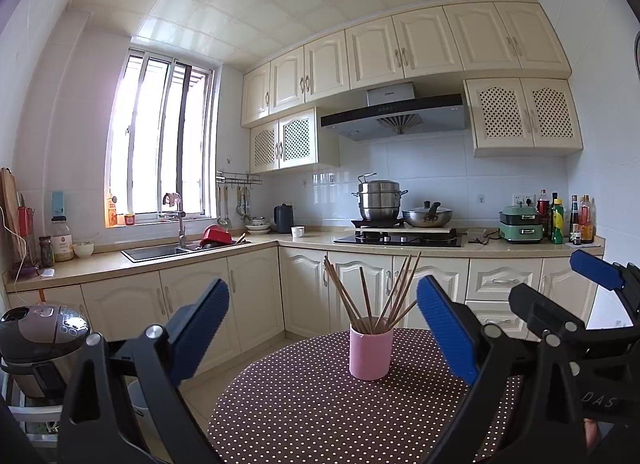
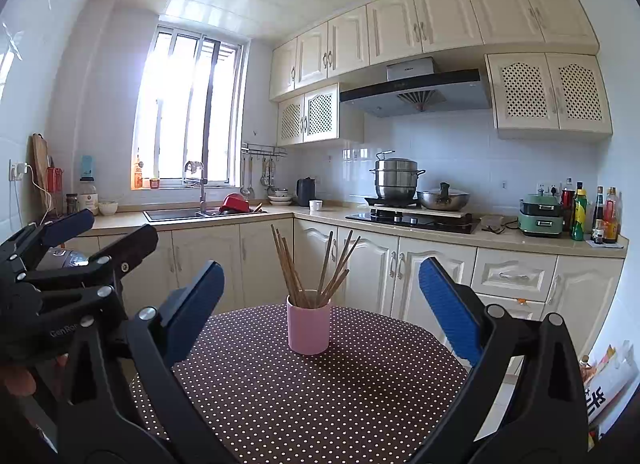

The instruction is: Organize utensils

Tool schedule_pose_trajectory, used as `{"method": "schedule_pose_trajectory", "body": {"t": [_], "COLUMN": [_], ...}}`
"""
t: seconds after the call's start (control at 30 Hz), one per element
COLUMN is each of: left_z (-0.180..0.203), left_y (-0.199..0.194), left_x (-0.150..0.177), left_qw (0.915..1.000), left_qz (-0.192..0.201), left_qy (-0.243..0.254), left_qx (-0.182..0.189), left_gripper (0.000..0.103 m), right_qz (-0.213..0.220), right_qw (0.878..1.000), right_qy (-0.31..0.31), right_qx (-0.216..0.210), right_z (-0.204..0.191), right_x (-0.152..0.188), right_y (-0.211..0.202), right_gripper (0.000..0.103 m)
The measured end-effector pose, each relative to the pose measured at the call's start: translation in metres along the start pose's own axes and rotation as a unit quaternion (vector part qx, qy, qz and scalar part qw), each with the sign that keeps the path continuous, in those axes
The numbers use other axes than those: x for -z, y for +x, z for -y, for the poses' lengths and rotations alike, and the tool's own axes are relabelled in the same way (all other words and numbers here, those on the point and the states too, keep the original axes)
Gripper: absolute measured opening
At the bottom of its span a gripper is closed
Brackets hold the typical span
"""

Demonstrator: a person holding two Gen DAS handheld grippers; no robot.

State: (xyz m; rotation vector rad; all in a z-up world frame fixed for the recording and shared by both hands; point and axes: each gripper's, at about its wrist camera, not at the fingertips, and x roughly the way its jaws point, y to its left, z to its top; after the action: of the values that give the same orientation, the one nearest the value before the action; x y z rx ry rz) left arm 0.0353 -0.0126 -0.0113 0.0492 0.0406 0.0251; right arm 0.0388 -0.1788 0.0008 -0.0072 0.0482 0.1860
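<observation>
Both hand-held grippers, left gripper (image 1: 322,328) and right gripper (image 2: 320,310), hover with blue-padded fingers (image 2: 450,310) spread wide and empty over the polka-dot-covered round bench (image 2: 320,404), where brown wooden chopsticks (image 2: 308,264) stand in a pink cylindrical cup (image 2: 308,330) near its far edge.

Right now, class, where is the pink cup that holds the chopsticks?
In both wrist views the pink cup stands upright near the middle of the dotted table, ahead of and between the open left gripper and right gripper.

The pink cup (image 1: 371,352) hides the chopsticks' (image 1: 362,296) lower ends; the table (image 1: 304,404) is cut off below.
</observation>
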Motion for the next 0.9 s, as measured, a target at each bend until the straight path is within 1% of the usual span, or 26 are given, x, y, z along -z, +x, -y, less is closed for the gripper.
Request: {"method": "schedule_pose_trajectory", "body": {"t": [0.9], "left_z": [-0.0008], "left_y": [0.0045], "left_x": [0.0024], "left_qw": [1.0000], "left_qz": [-0.004], "left_qy": [0.001], "left_qx": [0.000], "left_gripper": [0.093], "right_qz": [-0.005], "right_qw": [1.000], "right_qy": [0.003], "right_qx": [0.000], "right_z": [0.0014], "right_x": [0.0026], "right_y": [0.0006], "right_gripper": [0.096]}}
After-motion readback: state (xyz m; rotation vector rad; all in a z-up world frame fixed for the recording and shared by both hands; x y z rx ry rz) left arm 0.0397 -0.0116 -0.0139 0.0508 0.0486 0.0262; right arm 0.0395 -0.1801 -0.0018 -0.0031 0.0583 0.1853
